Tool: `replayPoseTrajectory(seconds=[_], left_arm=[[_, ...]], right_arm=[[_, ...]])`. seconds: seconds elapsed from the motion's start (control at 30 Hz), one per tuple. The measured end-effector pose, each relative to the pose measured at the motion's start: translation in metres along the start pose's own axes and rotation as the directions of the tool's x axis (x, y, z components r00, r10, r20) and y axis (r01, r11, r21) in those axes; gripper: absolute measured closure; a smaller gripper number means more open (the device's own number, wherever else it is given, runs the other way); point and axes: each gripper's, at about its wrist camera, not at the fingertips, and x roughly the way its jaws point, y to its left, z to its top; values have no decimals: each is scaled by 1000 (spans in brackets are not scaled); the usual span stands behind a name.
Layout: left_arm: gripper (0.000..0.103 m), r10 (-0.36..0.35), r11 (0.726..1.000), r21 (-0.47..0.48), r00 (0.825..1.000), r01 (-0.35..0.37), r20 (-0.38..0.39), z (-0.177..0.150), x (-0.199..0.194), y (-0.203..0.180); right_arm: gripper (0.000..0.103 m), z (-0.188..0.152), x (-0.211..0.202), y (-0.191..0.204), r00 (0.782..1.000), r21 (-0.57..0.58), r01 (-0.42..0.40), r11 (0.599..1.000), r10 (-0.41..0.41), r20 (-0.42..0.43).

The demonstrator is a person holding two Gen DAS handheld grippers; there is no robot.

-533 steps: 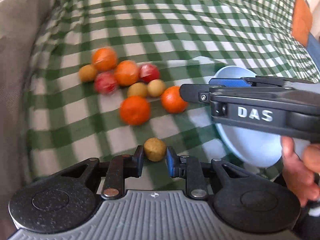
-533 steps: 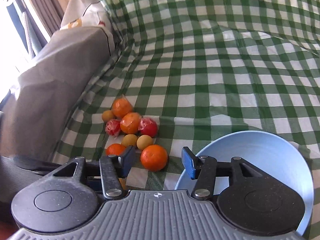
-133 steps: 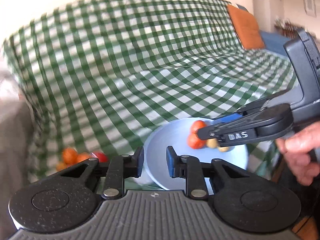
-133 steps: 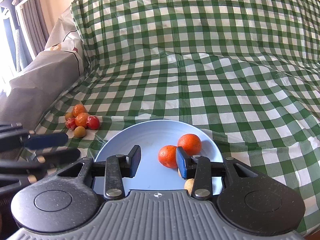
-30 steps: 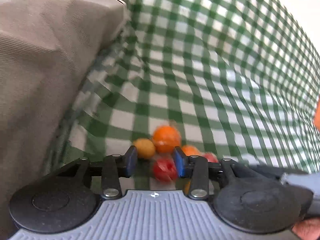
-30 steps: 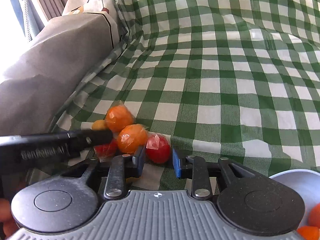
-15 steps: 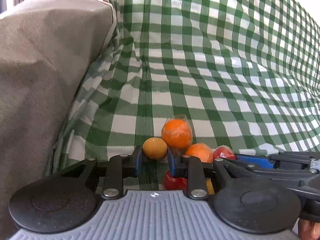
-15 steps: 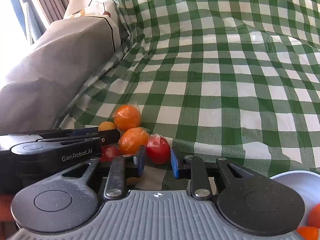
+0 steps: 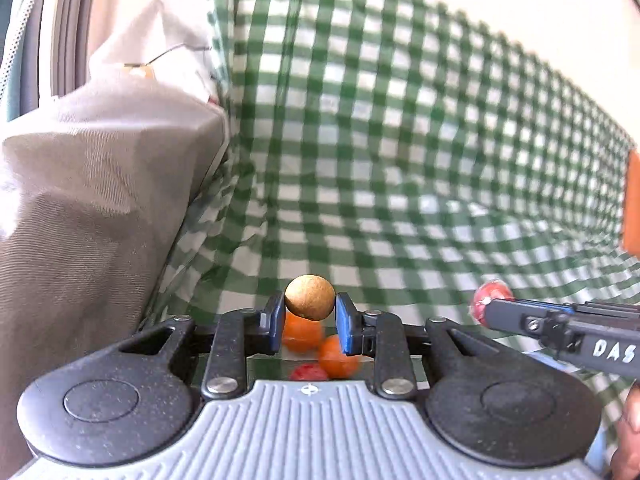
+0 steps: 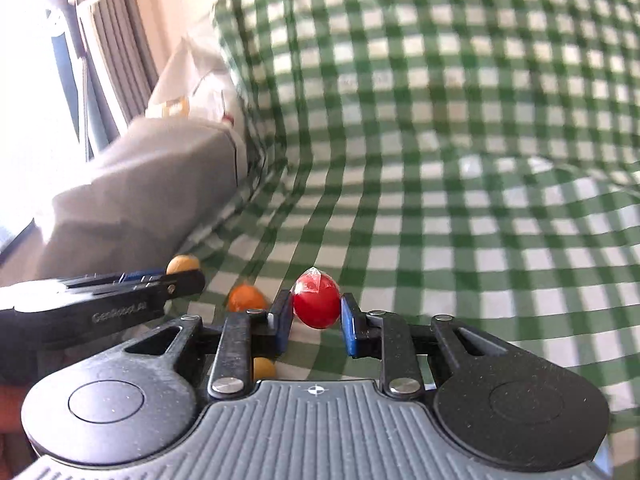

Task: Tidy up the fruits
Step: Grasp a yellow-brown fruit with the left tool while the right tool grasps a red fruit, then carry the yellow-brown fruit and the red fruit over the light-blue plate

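Note:
My left gripper (image 9: 309,312) is shut on a small tan round fruit (image 9: 309,297) and holds it above the checked cloth. Below it lie two orange fruits (image 9: 302,333) (image 9: 338,355) and a red fruit (image 9: 307,372). My right gripper (image 10: 315,312) is shut on a red wrapped fruit (image 10: 317,302), lifted off the cloth. In the left wrist view that red fruit (image 9: 489,294) shows at the right gripper's tip. In the right wrist view the tan fruit (image 10: 182,264) shows at the left gripper's tip, with an orange fruit (image 10: 246,298) and a yellow fruit (image 10: 264,367) below.
A green and white checked cloth (image 10: 460,168) covers the sofa seat and back. A grey covered armrest (image 9: 88,208) stands at the left. An orange cushion (image 9: 632,204) is at the far right. Curtains and a bright window (image 10: 60,64) are at the upper left.
Both grippers have closed on fruit and lifted: the left with the tan fruit, the right with the red wrapped fruit. The remaining fruits stay on the cloth below.

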Motion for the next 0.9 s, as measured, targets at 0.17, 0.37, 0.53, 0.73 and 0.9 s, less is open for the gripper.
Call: replayPoseTrajectory(seconds=[0.17, 0.37, 0.53, 0.73, 0.9], left_arm=[[74, -64, 998, 1, 997, 64, 33, -4, -31, -12], [74, -133, 991, 32, 990, 131, 42, -15, -59, -36], [74, -190, 978, 92, 982, 188, 4, -33, -71, -65], [74, -188, 942, 275, 981, 191, -38, -53, -62, -101], [74, -173, 931, 314, 982, 187, -73, -64, -51, -108]], right_arm=[[76, -9, -61, -19, 998, 52, 19, 998, -21, 52], [76, -40, -113, -52, 994, 89, 68, 994, -75, 75], [76, -73, -127, -82, 990, 116, 120, 986, -127, 57], [76, -90, -124, -107, 976, 137, 214, 967, -217, 9], [76, -93, -119, -108, 976, 172, 214, 962, -218, 2]])
